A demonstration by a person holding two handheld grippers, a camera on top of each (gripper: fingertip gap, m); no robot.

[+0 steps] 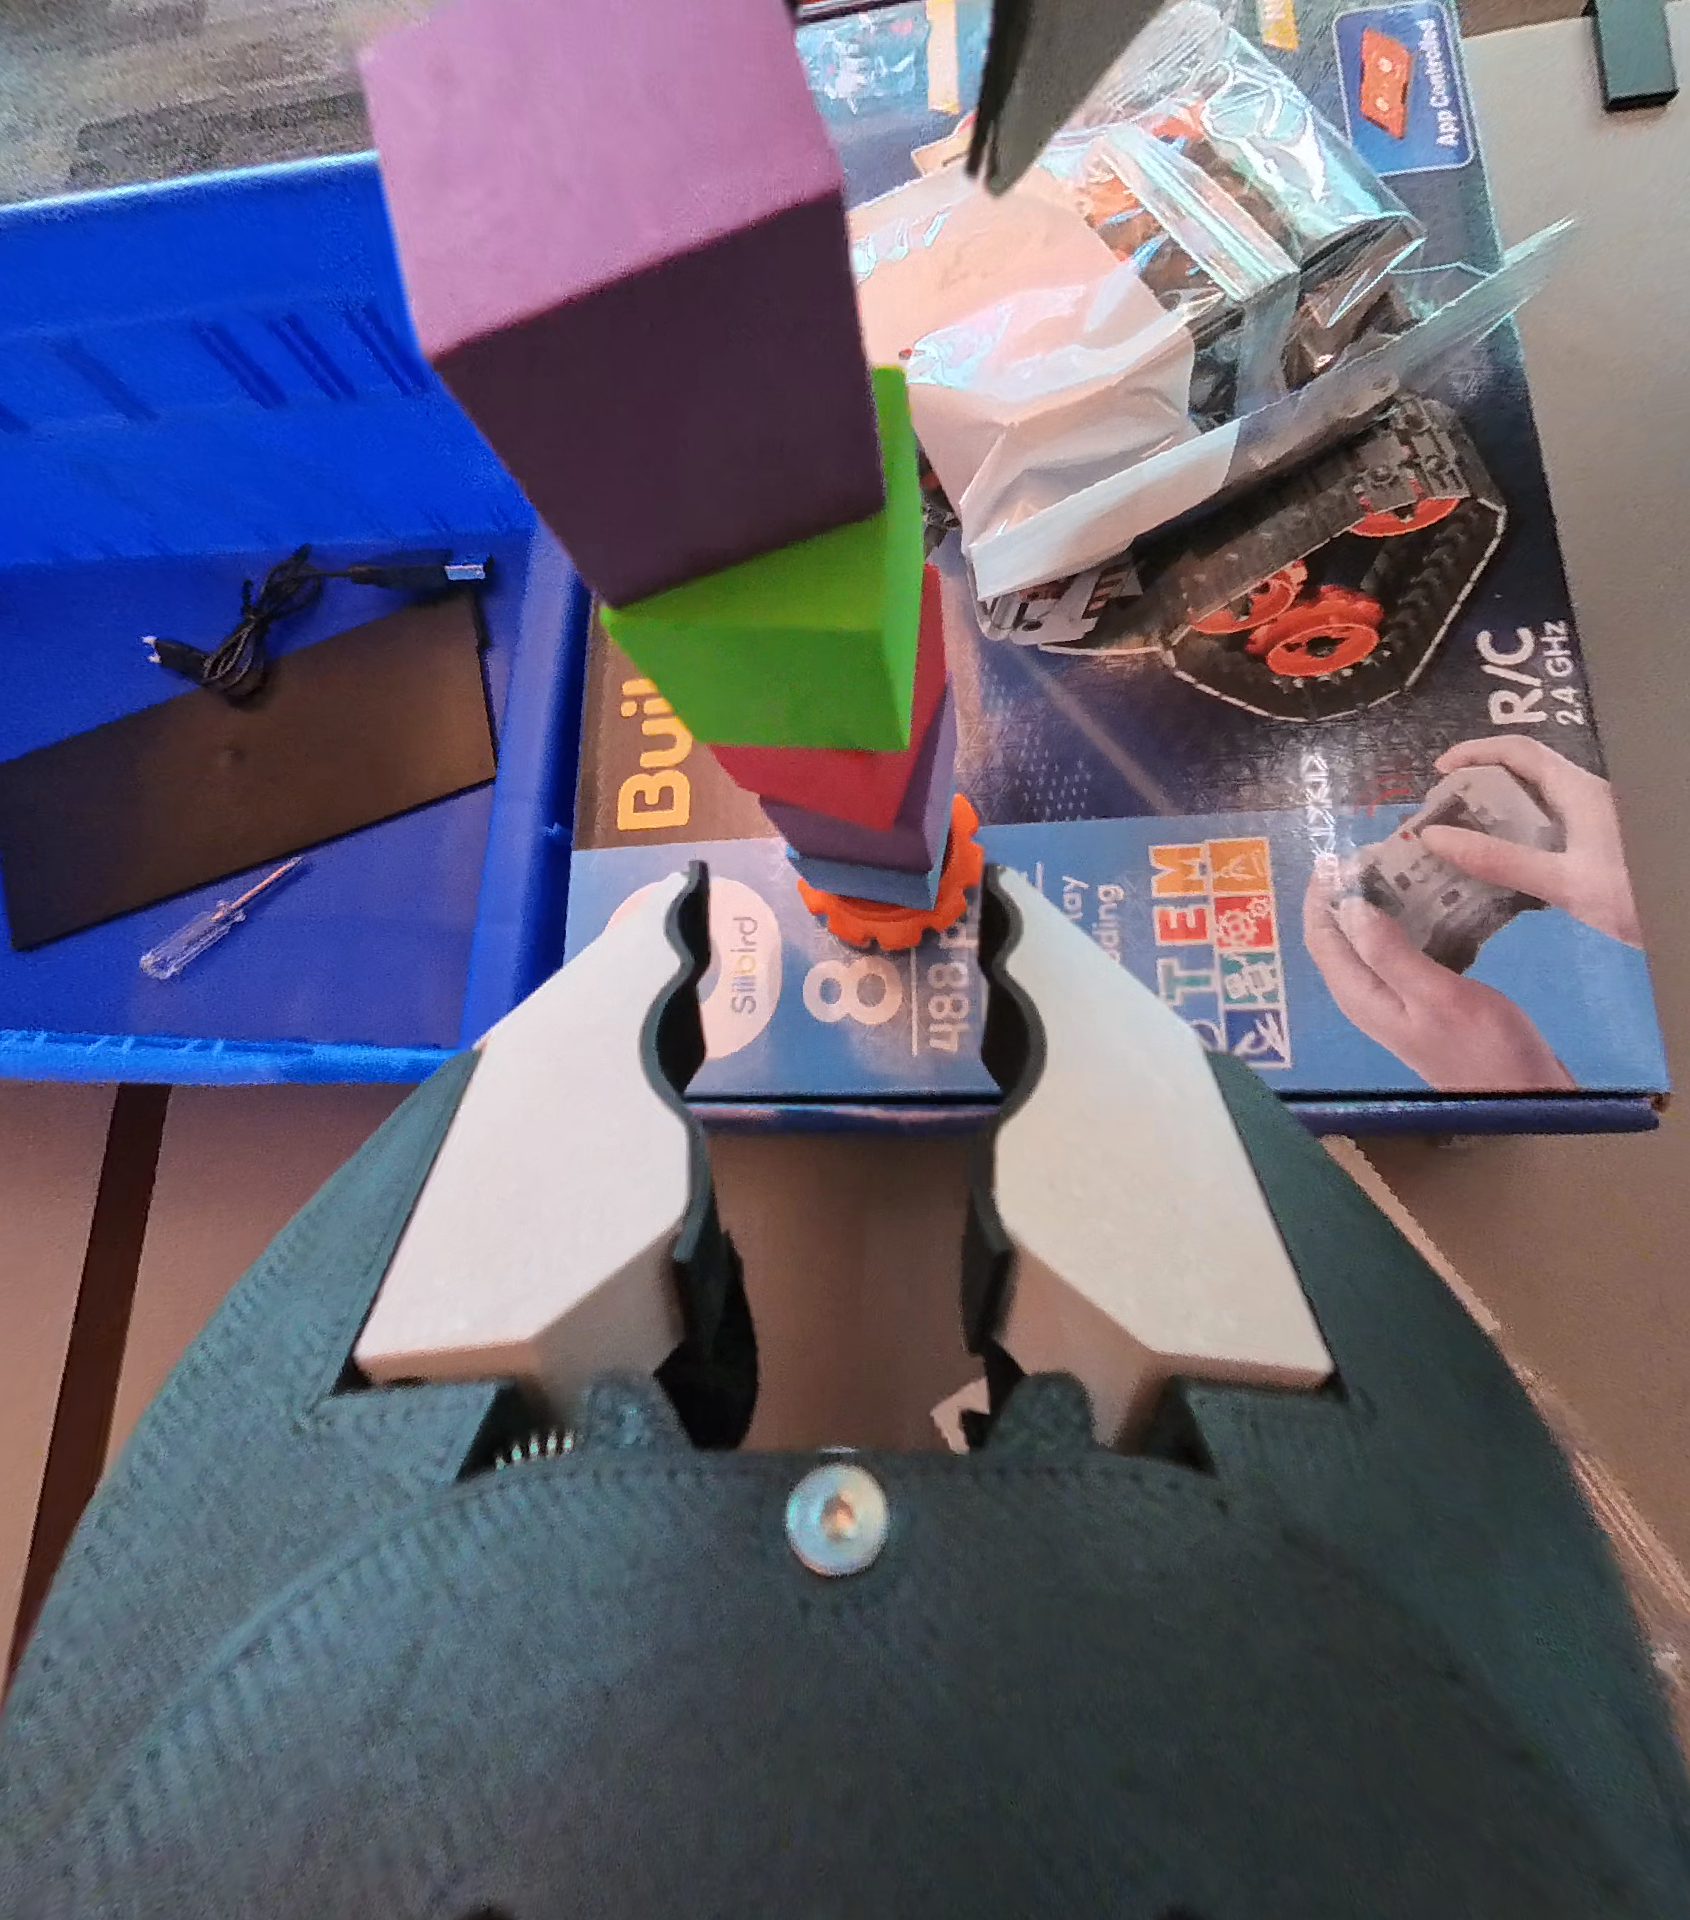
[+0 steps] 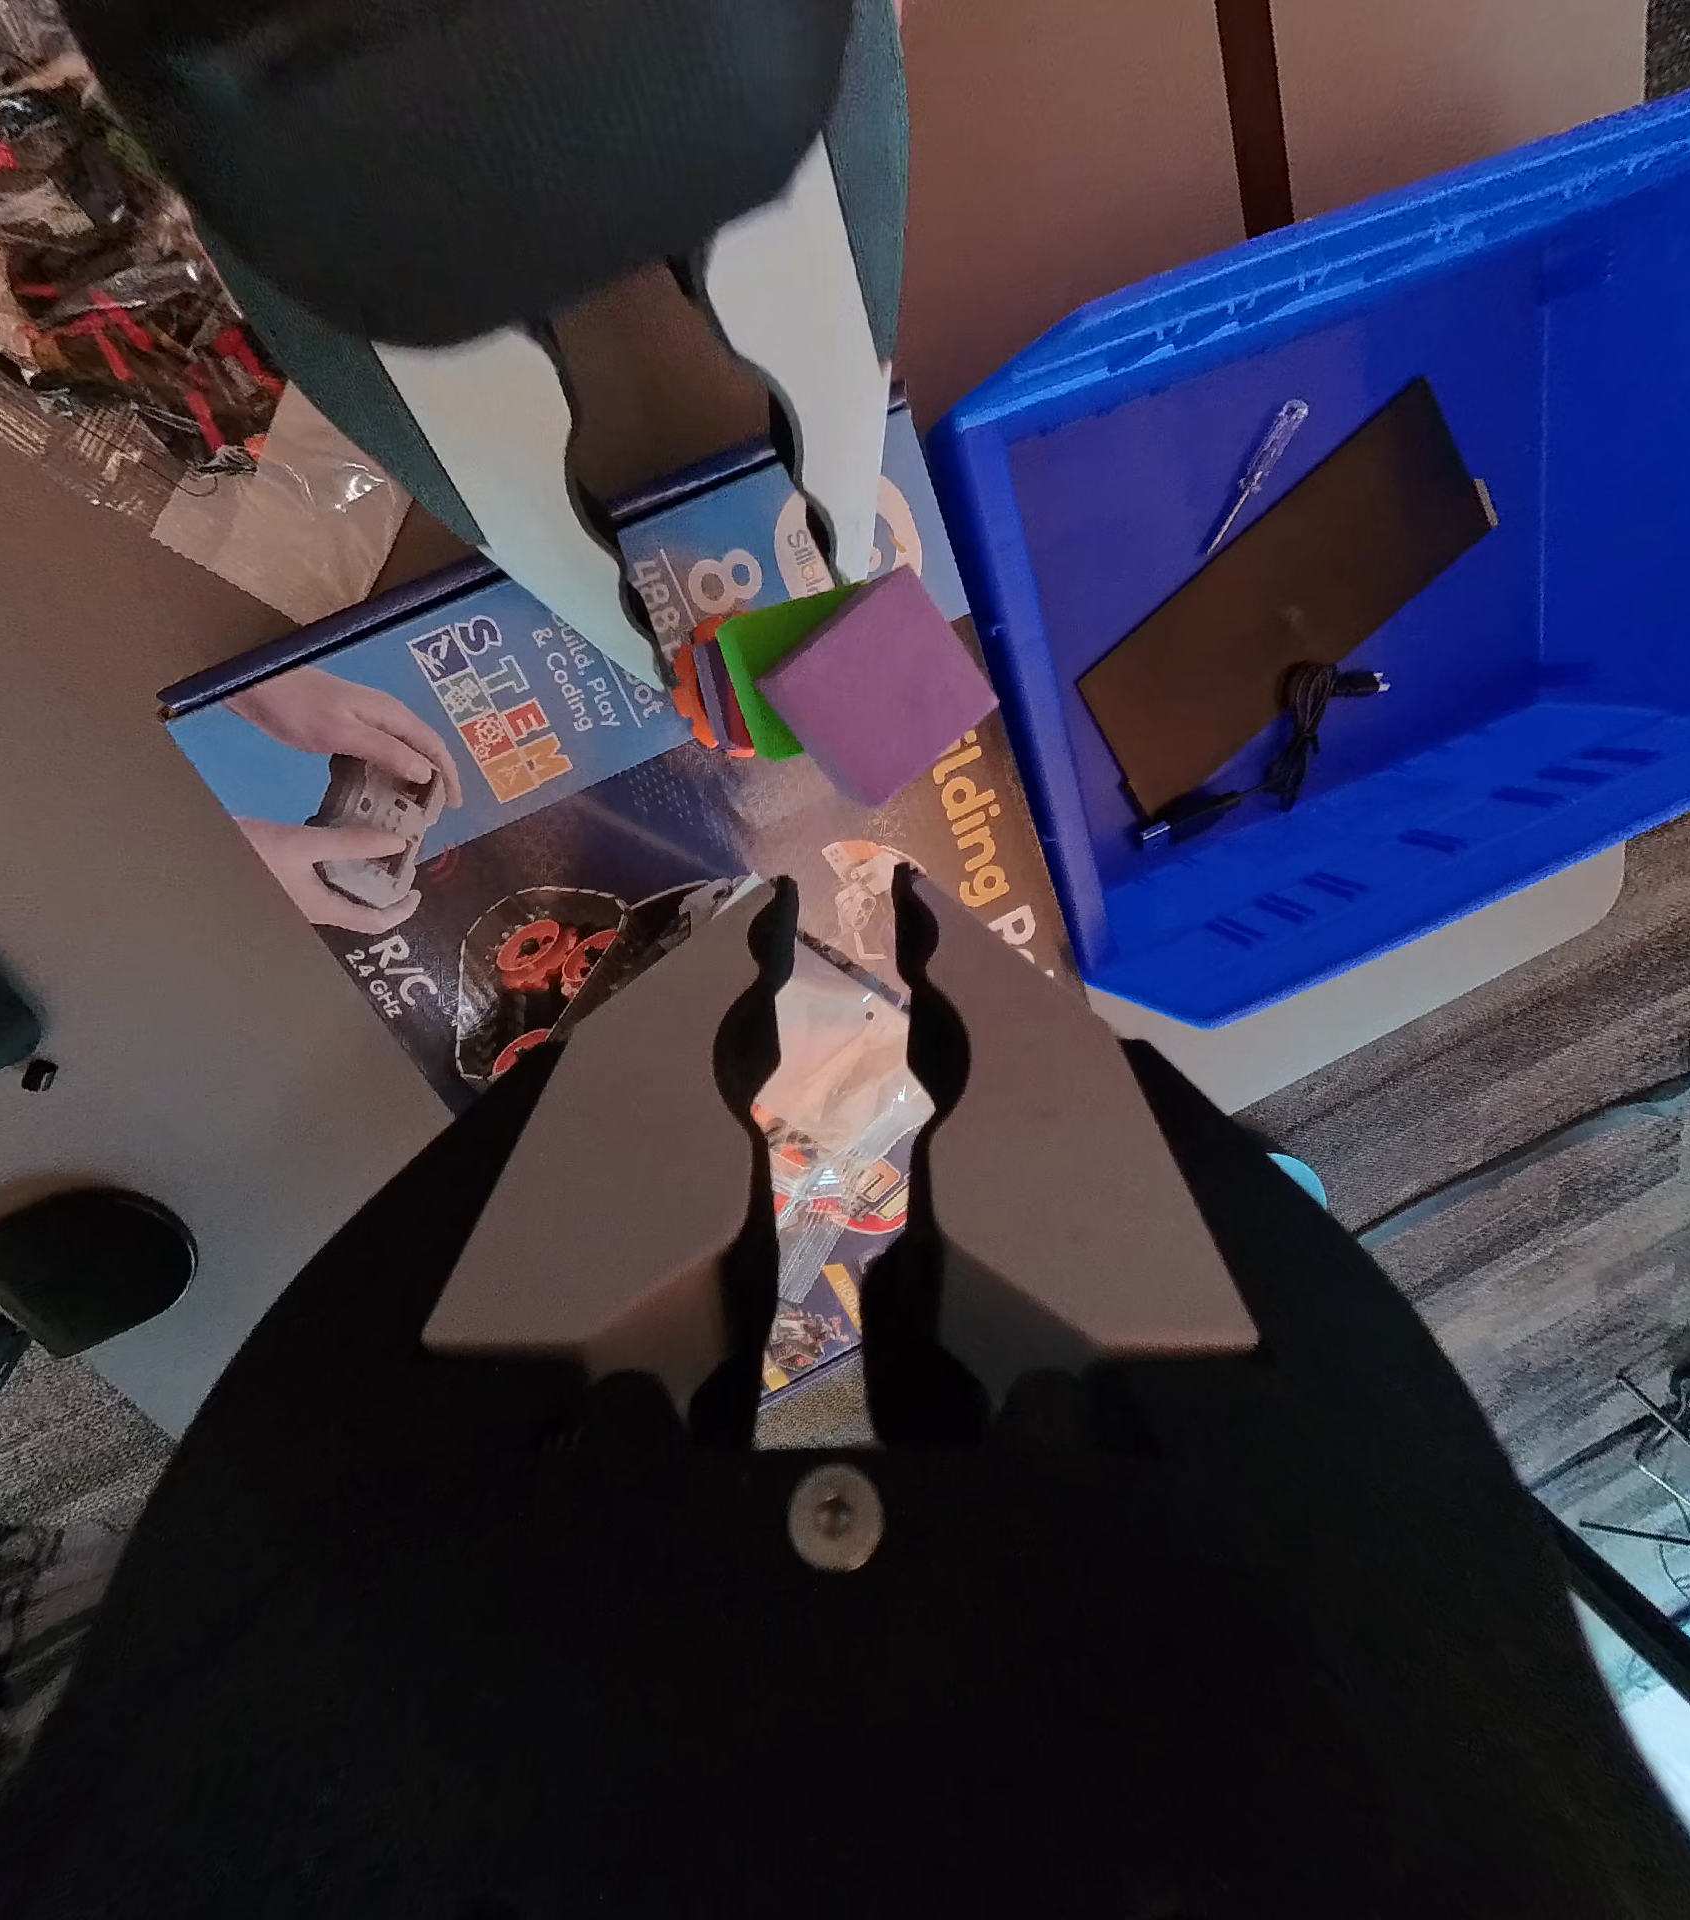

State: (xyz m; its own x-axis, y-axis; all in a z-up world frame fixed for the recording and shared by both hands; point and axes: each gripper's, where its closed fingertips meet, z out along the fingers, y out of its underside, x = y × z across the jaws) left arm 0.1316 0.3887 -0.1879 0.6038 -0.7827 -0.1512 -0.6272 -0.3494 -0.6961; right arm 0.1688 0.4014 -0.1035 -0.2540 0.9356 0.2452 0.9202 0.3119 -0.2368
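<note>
A tower of coloured blocks stands on an orange gear (image 1: 888,914) on a printed toy box (image 1: 1184,935). A purple block (image 1: 633,291) is on top, then a green block (image 1: 779,644), a red one, a dark purple one and a blue one. My left gripper (image 1: 841,899) is open and empty, its fingertips (image 1: 612,997) low on either side of the gear and just short of it. From above, the right wrist view shows the tower (image 2: 872,686) and the left gripper (image 2: 756,615). My right gripper (image 2: 841,881) is narrowly open and empty, high over a plastic bag (image 2: 841,1081).
A blue bin (image 1: 197,416) left of the box holds a black panel (image 1: 238,779), a coiled cable and a small screwdriver (image 1: 217,920). A plastic bag of parts (image 1: 1132,343) lies on the box behind the tower. Another bag of parts (image 2: 72,239) lies on the table. The gap from one gripper's tips to the other's is roughly 10 centimetres.
</note>
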